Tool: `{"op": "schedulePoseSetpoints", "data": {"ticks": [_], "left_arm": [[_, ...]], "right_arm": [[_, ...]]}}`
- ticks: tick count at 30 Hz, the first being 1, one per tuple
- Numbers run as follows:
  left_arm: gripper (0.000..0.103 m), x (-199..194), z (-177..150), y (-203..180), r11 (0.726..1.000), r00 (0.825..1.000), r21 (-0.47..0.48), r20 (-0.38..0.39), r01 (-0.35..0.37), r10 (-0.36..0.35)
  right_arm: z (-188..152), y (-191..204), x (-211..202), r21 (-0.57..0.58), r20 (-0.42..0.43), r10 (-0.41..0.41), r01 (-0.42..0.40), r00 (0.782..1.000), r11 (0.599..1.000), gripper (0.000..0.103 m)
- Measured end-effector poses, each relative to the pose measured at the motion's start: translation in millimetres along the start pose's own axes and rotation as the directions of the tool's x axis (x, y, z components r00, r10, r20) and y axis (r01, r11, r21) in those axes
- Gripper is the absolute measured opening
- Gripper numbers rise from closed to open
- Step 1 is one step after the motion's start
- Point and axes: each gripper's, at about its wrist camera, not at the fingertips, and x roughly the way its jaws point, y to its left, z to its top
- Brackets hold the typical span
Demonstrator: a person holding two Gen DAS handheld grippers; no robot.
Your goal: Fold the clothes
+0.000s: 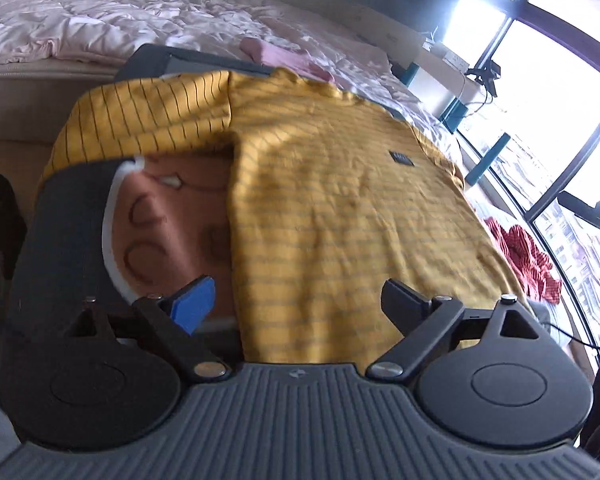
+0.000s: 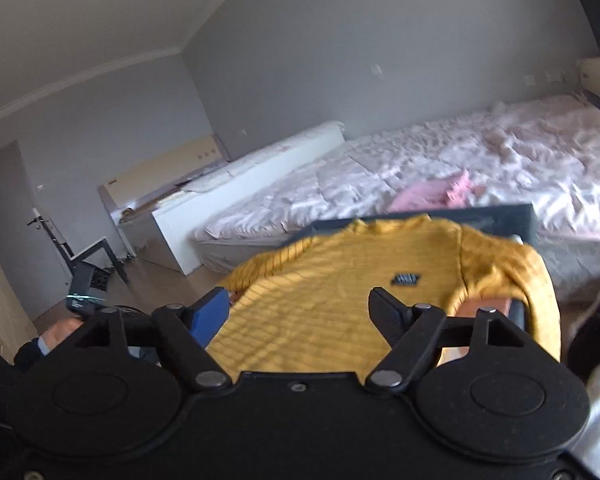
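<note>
A yellow striped shirt (image 1: pixel 340 200) lies spread on a dark board with an orange patterned mat (image 1: pixel 172 224) under it. Its left sleeve (image 1: pixel 148 120) is folded across the top left. A small dark label (image 1: pixel 401 158) sits on its chest. My left gripper (image 1: pixel 296 300) hovers open above the shirt's near hem, nothing between its fingers. In the right wrist view the same shirt (image 2: pixel 340 288) lies ahead, its right sleeve (image 2: pixel 512 272) draped over the board's edge. My right gripper (image 2: pixel 300 308) is open over the near hem, holding nothing.
A bed with a crumpled pale pink quilt (image 2: pixel 440 168) lies behind the board, a pink garment (image 2: pixel 432 194) on it. A red checked garment (image 1: pixel 520 256) lies at the right by the large window (image 1: pixel 560 80). A person's hand (image 2: pixel 60 332) shows low left. Wooden floor and a white cabinet (image 2: pixel 228 208) lie left.
</note>
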Motion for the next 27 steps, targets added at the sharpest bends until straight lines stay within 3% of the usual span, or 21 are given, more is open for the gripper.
{"op": "schedulePoseSetpoints", "data": {"ticks": [6,11,21,24,27], "left_arm": [[0.098,-17.5,-41.1,0.7,0.995,0.999,-0.094,0.034,0.033,-0.030],[0.100,-27.5,-56.5,8.6,0.976,0.993,-0.191,0.069,0.107,-0.096],[0.101,-27.2,-61.7,8.3,0.959,0.982,-0.214,0.083,0.184,-0.170],[0.101,-23.2,-60.0,9.4,0.952,0.978,-0.227,0.100,0.203,-0.184],[0.100,-19.3,-58.6,2.6,0.965,0.980,-0.182,0.097,0.187,-0.171]], "right_arm": [[-45.8,-6.0,-5.5,0.147,-0.067,-0.069,0.078,0.995,0.986,0.077],[-69.6,-6.2,-6.4,0.200,-0.083,-0.116,0.130,0.990,0.971,0.077],[-79.4,-11.3,1.6,0.247,-0.031,-0.048,0.054,0.998,0.968,0.064],[-83.5,-13.1,2.0,0.255,-0.028,-0.052,0.057,0.998,0.965,0.047],[-87.8,-18.0,2.9,0.274,-0.013,-0.077,0.077,0.997,0.959,0.023]]}}
